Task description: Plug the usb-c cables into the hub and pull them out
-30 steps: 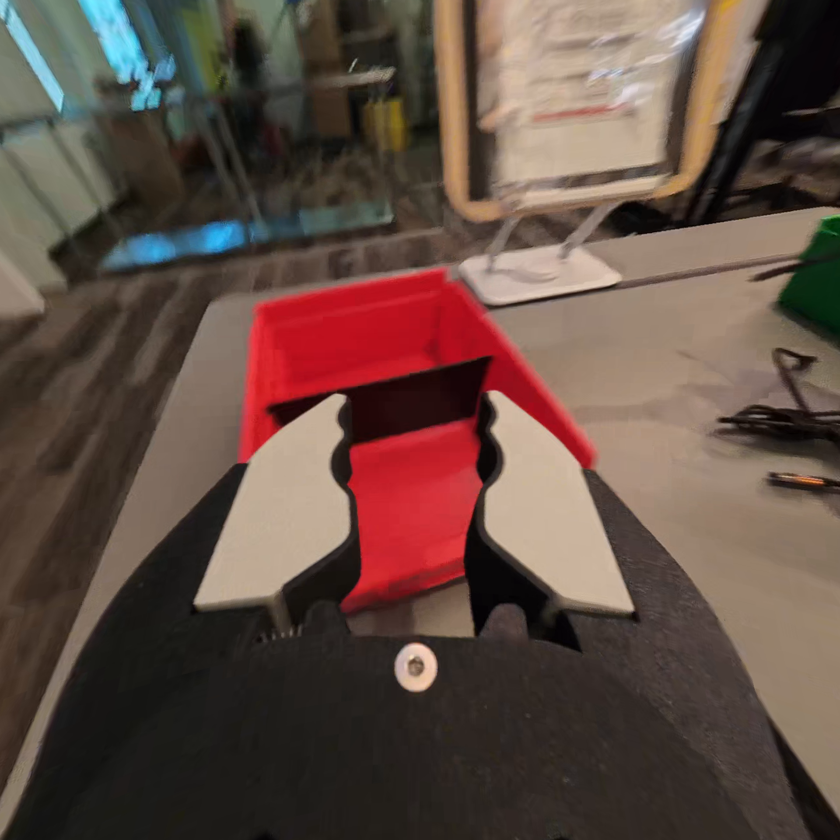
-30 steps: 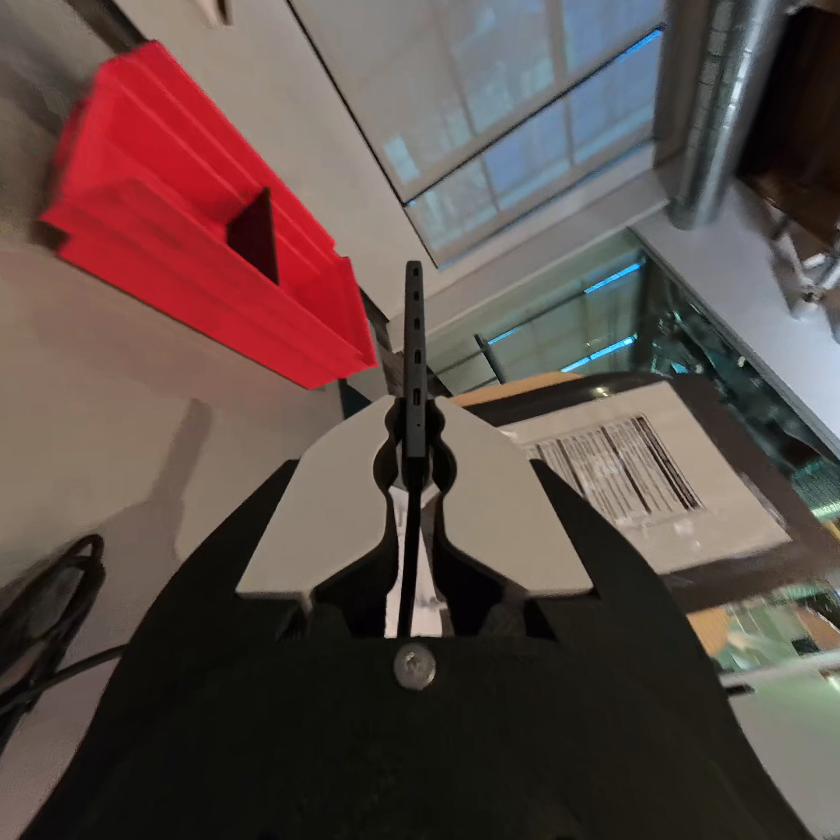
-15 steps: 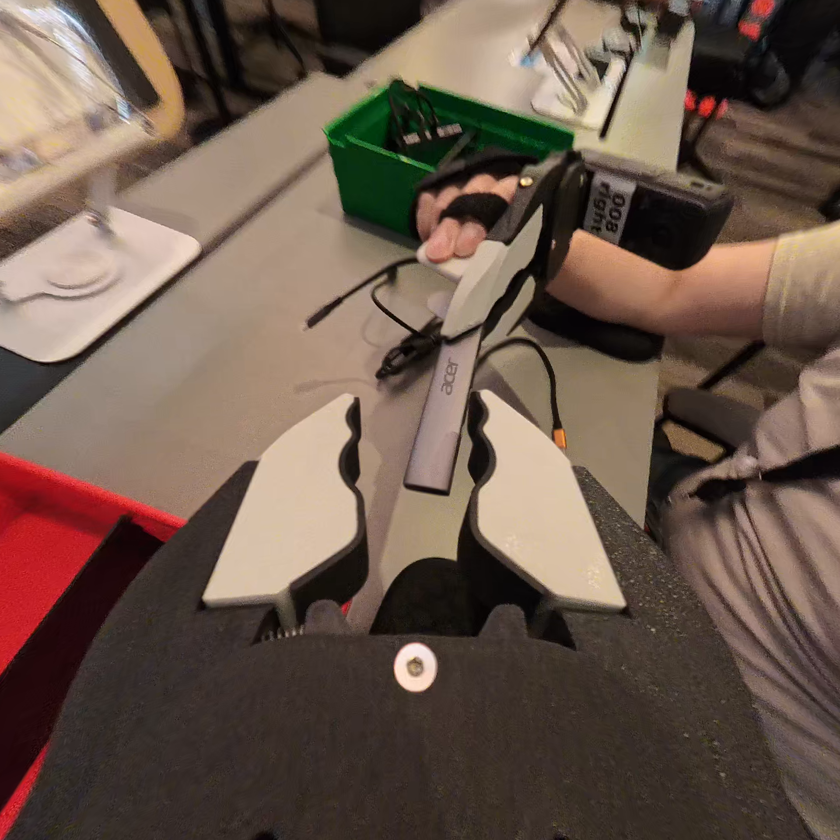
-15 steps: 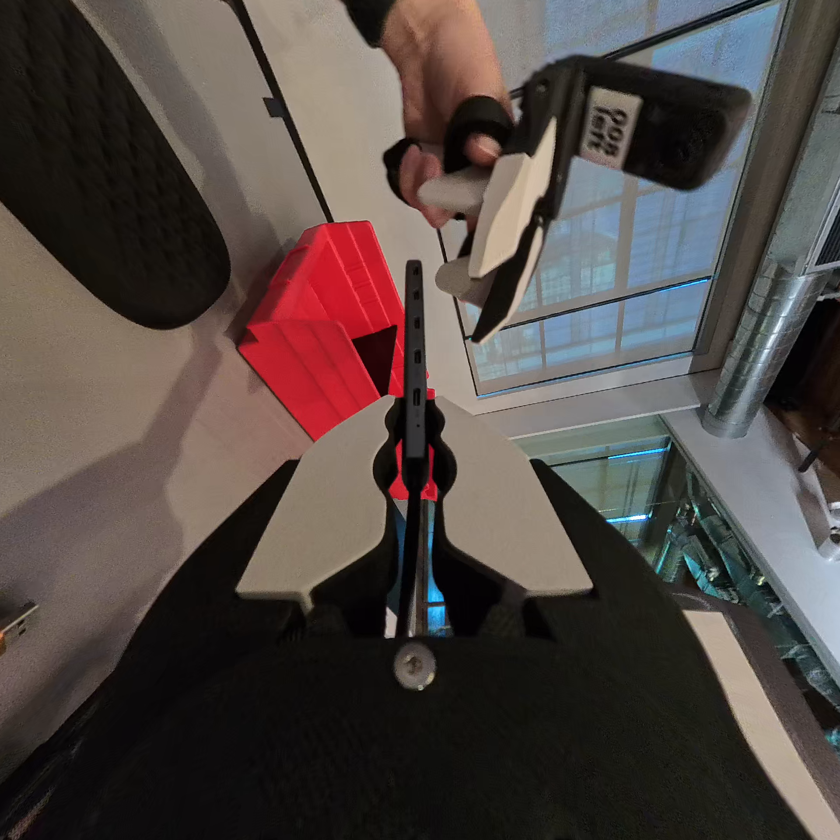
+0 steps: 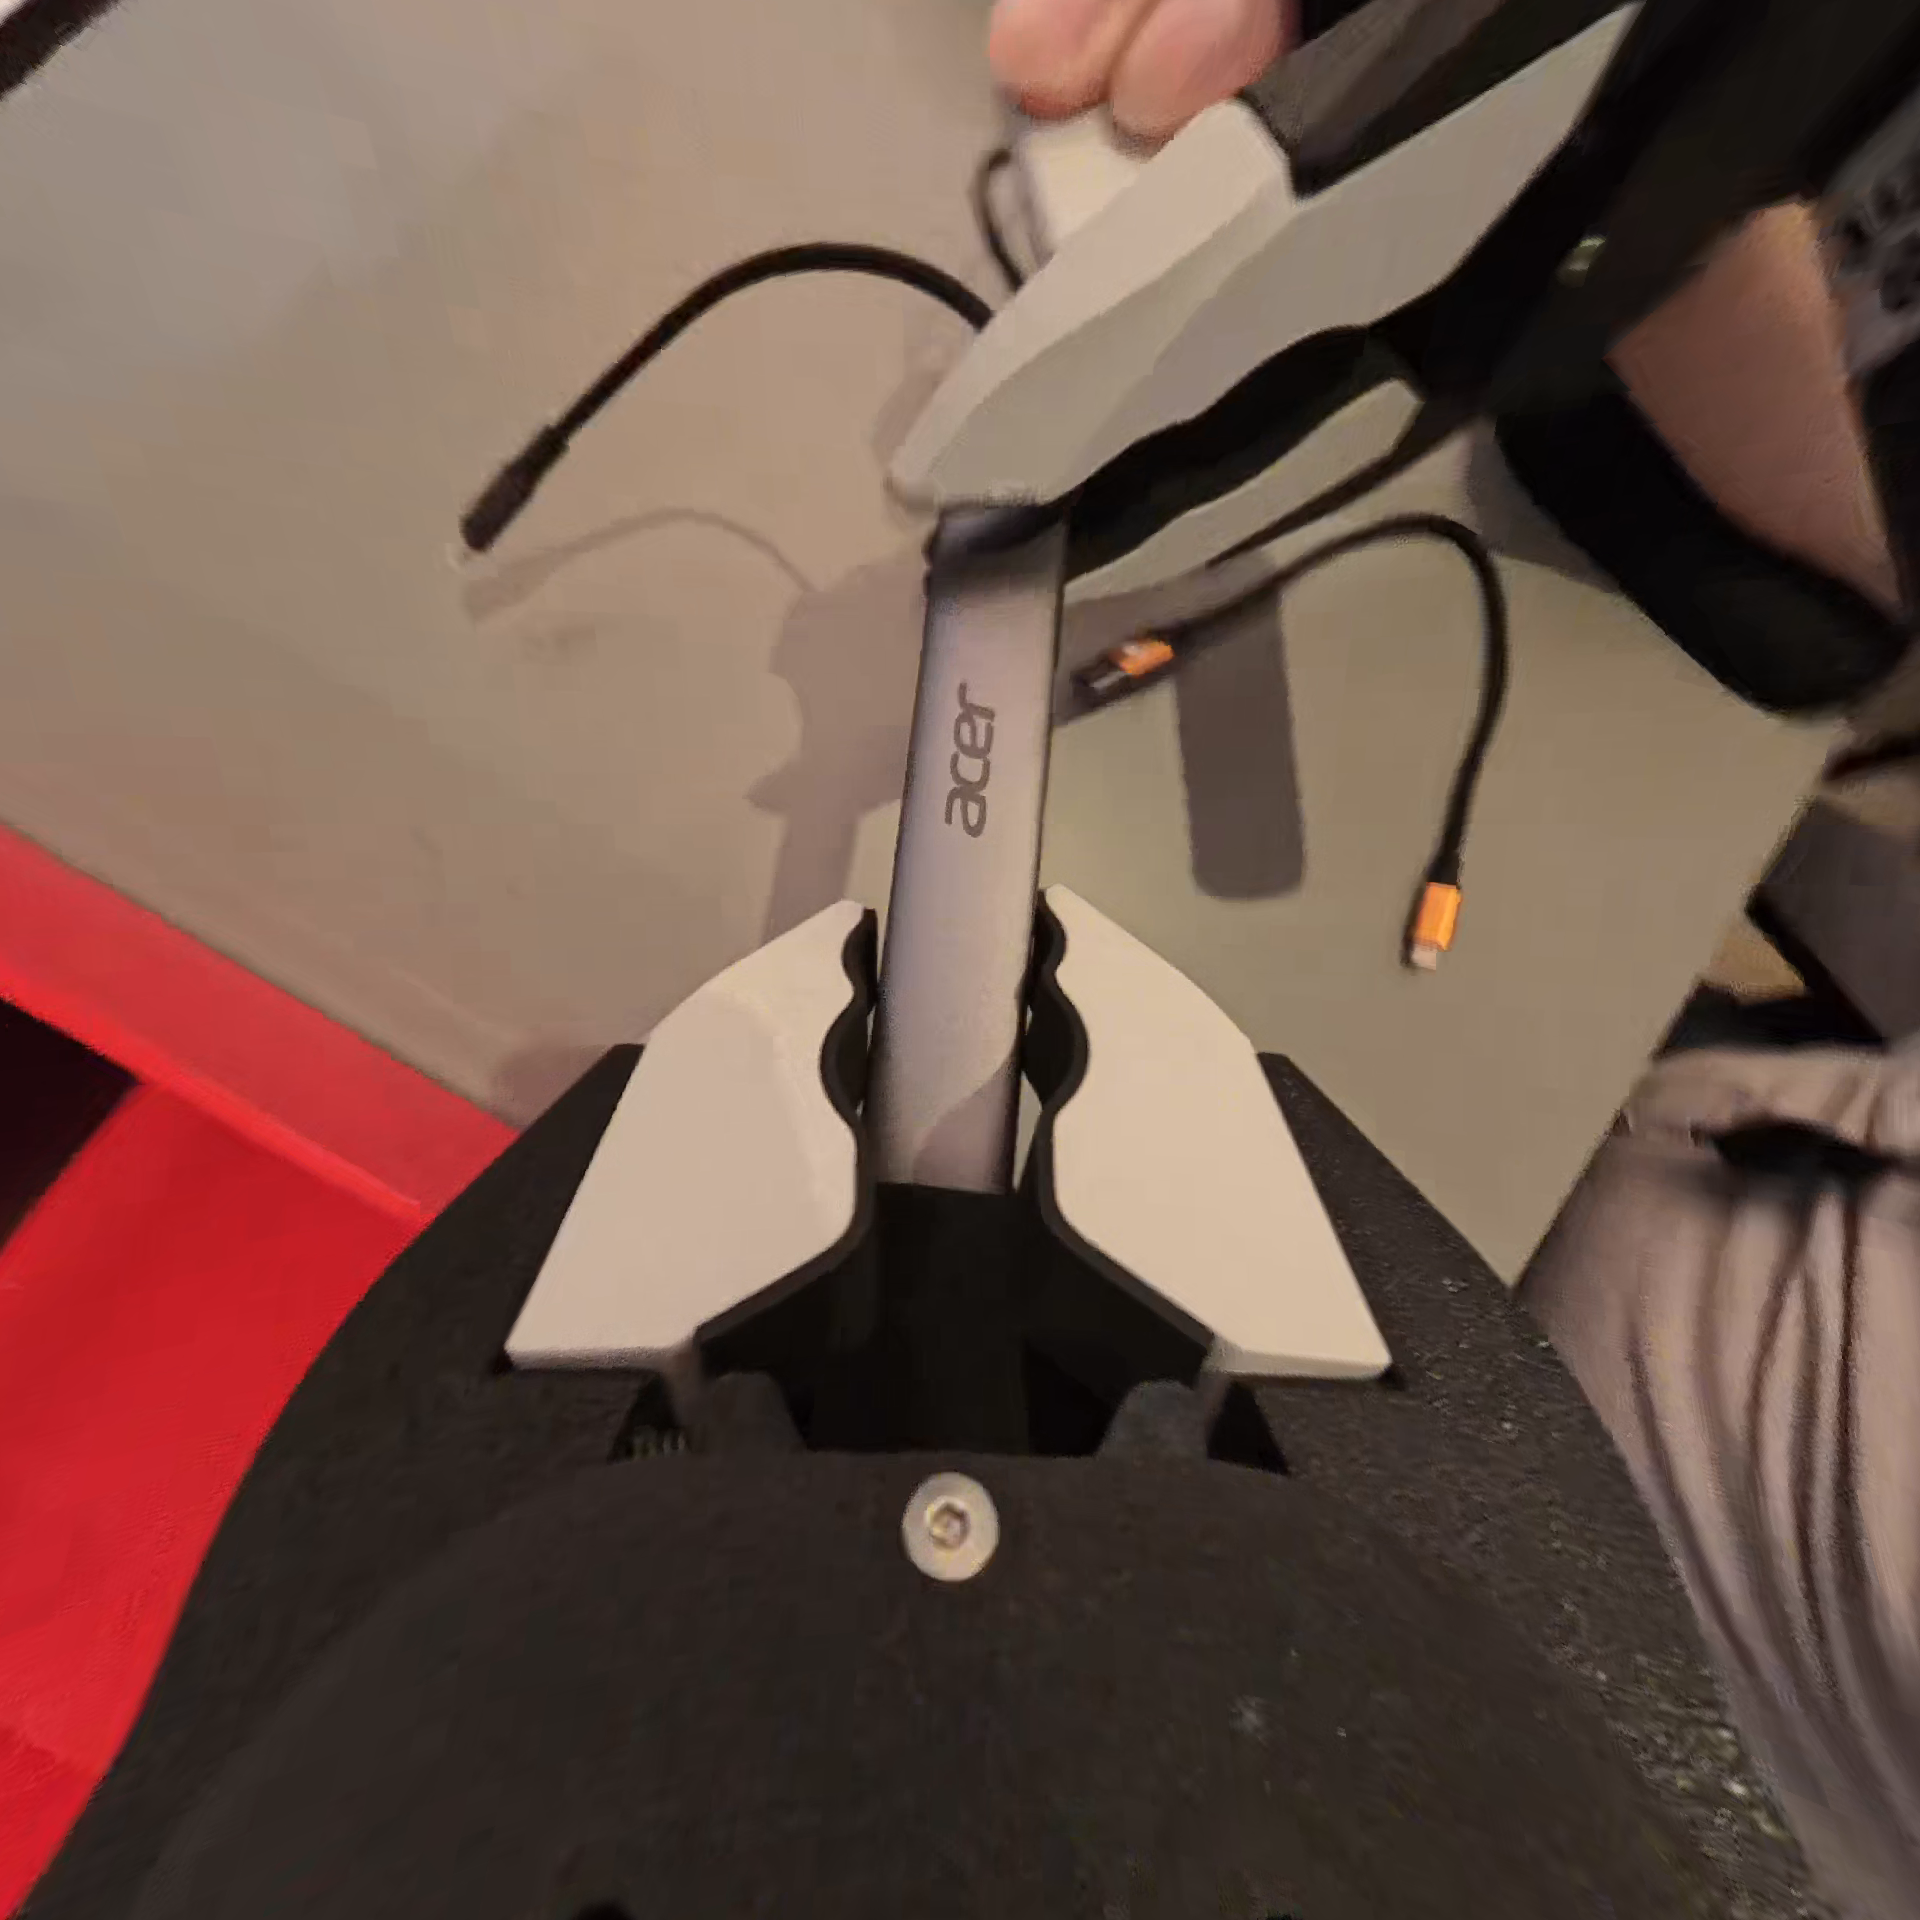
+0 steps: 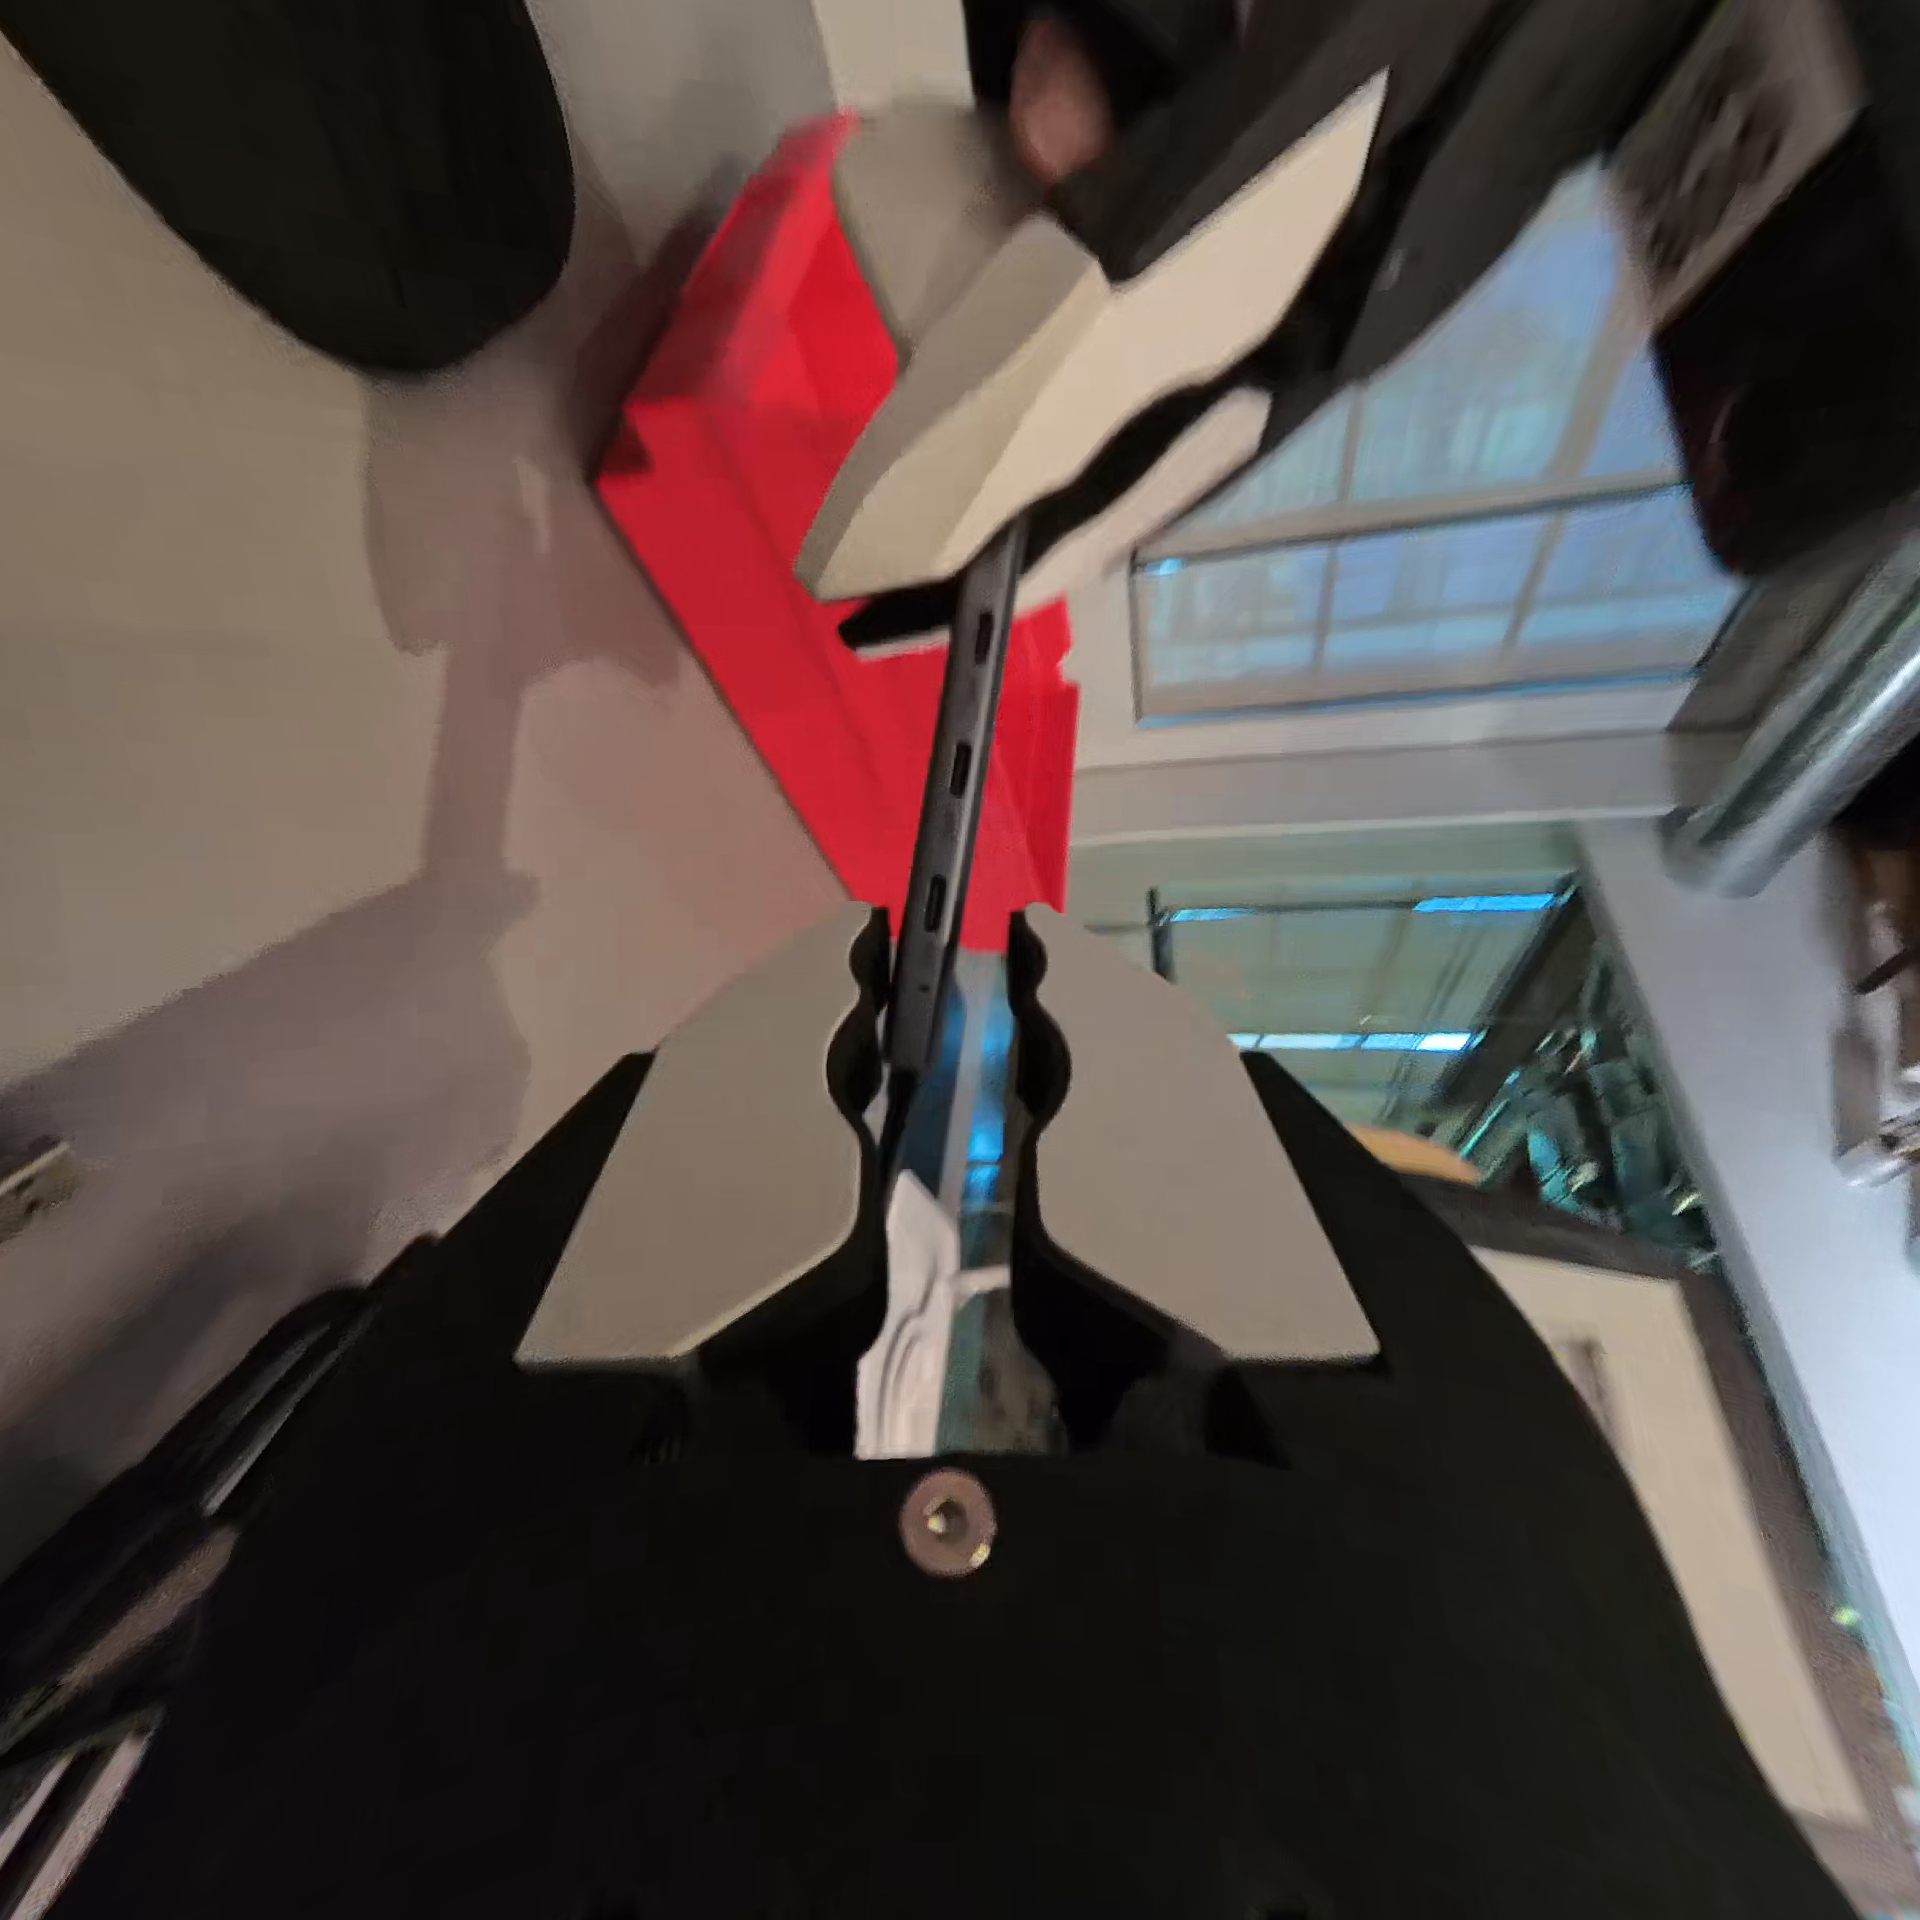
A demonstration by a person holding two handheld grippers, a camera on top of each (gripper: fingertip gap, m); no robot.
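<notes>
Nearest the left wrist camera, the left gripper (image 5: 956, 935) has its pale grey jaws clenched on the near end of the hub (image 5: 977, 727), one fingertip pressing each long side. The hub is a slim, flat, dark grey metal bar with a matte sheen and a small logo along its broad face. It is held in the air above the counter (image 5: 312, 520), running straight away from the jaws and tilting slightly. Its far end passes under the side-on fingers of the right gripper (image 5: 1039, 488), which a person's hand (image 5: 1122, 52) grips at the top of the frame. In the right wrist view the hub shows edge-on, thin and nearly black, with three small slot-shaped ports spaced along its narrow side. There the right gripper's jaws are released: the hub lies between them, close against one finger, with background visible in the gap to the other. On the grey counter below, apart from the hub, lie a black cable with an orange plug (image 5: 1439, 914), a second orange-and-black plug (image 5: 1132, 665) just beside the hub's shadow, and a black cable with a dark plug (image 5: 509, 509) farther left. A red bin (image 5: 156, 1247) sits at the near left edge, and a person's grey garment (image 5: 1714, 1351) fills the right side.
</notes>
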